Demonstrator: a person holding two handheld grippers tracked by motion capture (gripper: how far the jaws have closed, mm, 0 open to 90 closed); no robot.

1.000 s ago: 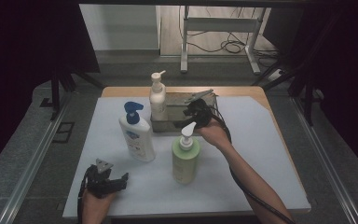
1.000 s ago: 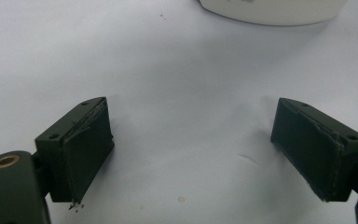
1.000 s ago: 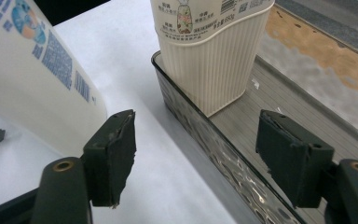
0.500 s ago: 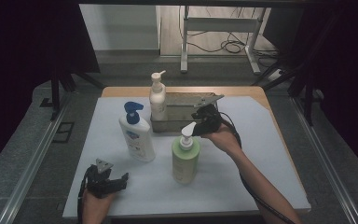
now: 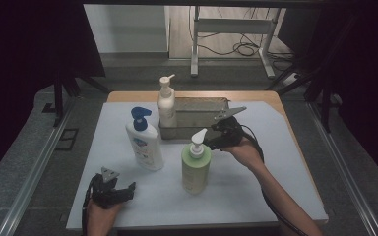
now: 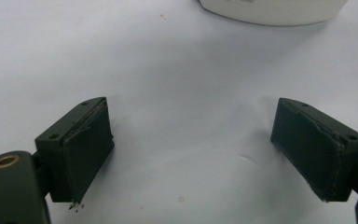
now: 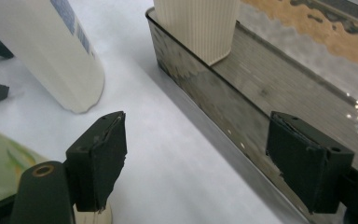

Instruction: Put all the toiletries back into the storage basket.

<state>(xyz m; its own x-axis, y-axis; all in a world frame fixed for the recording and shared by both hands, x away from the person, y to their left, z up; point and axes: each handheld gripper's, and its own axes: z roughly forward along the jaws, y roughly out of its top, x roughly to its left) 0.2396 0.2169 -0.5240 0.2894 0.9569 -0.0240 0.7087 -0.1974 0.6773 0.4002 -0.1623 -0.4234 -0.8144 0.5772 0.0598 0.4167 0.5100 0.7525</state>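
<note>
A green pump bottle [image 5: 196,167] stands upright at the middle of the white mat [image 5: 256,182]. My right gripper [image 5: 215,137] hovers just right of its white pump head, open and holding nothing. In the right gripper view the open gripper [image 7: 200,158] looks along the metal tray's front wall [image 7: 200,102], with the green bottle [image 7: 0,163] at lower left. A white bottle with a blue pump [image 5: 144,140] stands to the left. A cream pump bottle [image 5: 166,104] stands in the tray's left end. My left gripper [image 5: 124,188] rests open near the front left.
The metal tray [image 5: 202,112] sits at the back of the mat, close behind my right gripper. In the left gripper view the open gripper [image 6: 196,149] faces bare mat, with the white bottle's base [image 6: 270,9] ahead. A table frame and cables stand beyond the table.
My right gripper has come back from over the tray toward the near side and now sits beside the green bottle's pump head. The left gripper has stayed put.
</note>
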